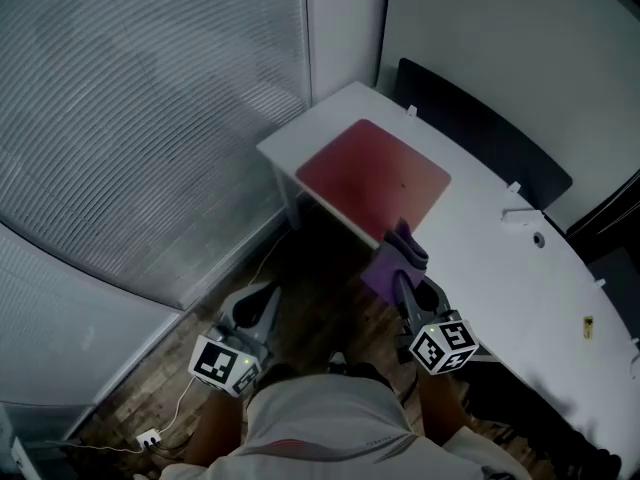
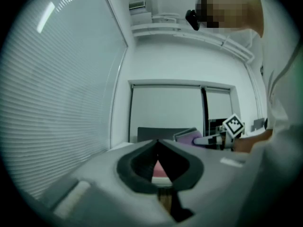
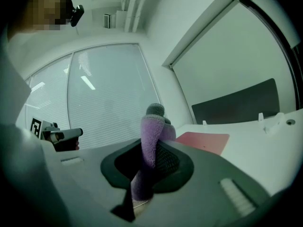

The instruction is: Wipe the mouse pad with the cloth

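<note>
a white tabletop (image 1: 500, 258) fills the corner beside lowered blinds (image 1: 150, 98), and the red mouse pad (image 1: 372, 178) lies flat at its end by the window. the head view gives you the whole pad; your left gripper view catches only a pink sliver of it behind the jaws. your right hand-held gripper (image 1: 408, 268) is clamped on the cloth (image 3: 150, 141), near the pad's edge. its own view shows fuzzy purple pile with a grey top. your left hand-held gripper (image 1: 268, 293) hangs over the wood floor (image 1: 160, 378), tips together, nothing between them.
</note>
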A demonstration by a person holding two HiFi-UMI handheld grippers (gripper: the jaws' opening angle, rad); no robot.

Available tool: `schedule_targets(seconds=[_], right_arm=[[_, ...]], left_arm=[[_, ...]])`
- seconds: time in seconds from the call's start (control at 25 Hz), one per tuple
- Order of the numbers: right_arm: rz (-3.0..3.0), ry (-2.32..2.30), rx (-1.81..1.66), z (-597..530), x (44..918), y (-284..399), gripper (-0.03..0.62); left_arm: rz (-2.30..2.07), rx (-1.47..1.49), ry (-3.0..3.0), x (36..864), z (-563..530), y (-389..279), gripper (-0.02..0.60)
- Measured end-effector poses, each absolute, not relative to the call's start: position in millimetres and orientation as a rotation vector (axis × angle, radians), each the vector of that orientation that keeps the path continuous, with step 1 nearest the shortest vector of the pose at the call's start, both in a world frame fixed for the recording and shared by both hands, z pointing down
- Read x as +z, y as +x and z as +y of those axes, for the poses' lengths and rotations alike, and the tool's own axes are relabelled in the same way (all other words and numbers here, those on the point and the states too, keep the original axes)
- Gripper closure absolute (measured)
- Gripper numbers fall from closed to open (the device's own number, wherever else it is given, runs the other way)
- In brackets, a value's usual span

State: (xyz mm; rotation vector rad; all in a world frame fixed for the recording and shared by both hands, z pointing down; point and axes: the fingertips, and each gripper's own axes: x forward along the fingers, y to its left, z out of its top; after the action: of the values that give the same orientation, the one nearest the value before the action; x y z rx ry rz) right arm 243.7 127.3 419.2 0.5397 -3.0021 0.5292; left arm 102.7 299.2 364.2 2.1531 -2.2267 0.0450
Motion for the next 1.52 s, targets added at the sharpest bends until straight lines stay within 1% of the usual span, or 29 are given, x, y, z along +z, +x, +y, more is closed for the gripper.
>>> schedule_targets(seconds=[0.28, 0.44, 0.68, 0.96, 1.16, 1.32, 1.52], right_arm=[[-2.955, 0.632, 0.594, 64.1, 436.6, 242.4, 0.546], [-2.935, 0.666, 0.623, 32.2, 443.2, 226.7, 0.546], [-2.879, 0.788, 0.626, -25.0, 444.1, 171.0, 0.546], [-2.823, 0.877, 0.581, -66.5, 430.2, 74.2, 0.546], [-2.77, 0.975, 0.557, -84.4, 430.4, 19.7, 0.546], [-2.721, 1.043, 0.578, -95.7, 444.4, -3.9, 0.546], [-2.687, 1.1, 0.588, -114.6, 461.2, -8.1, 0.546]], left_arm=[[-2.139, 0.057, 2.197, 374.7, 226.6, 86.0, 0.58], [-2.091, 0.064, 2.225, 379.9, 187.0, 64.6, 0.58], [-2.02, 0.048, 2.283, 380.9, 122.2, -2.1, 0.58], [-1.927, 0.003, 2.367, 372.7, 64.3, -100.9, 0.58], [-1.936, -0.022, 2.388, 374.6, 29.3, -175.5, 0.58], [-1.839, 0.007, 2.444, 386.9, 0.8, -201.3, 0.58], [-1.755, 0.002, 2.468, 407.1, -32.1, -204.1, 0.58]])
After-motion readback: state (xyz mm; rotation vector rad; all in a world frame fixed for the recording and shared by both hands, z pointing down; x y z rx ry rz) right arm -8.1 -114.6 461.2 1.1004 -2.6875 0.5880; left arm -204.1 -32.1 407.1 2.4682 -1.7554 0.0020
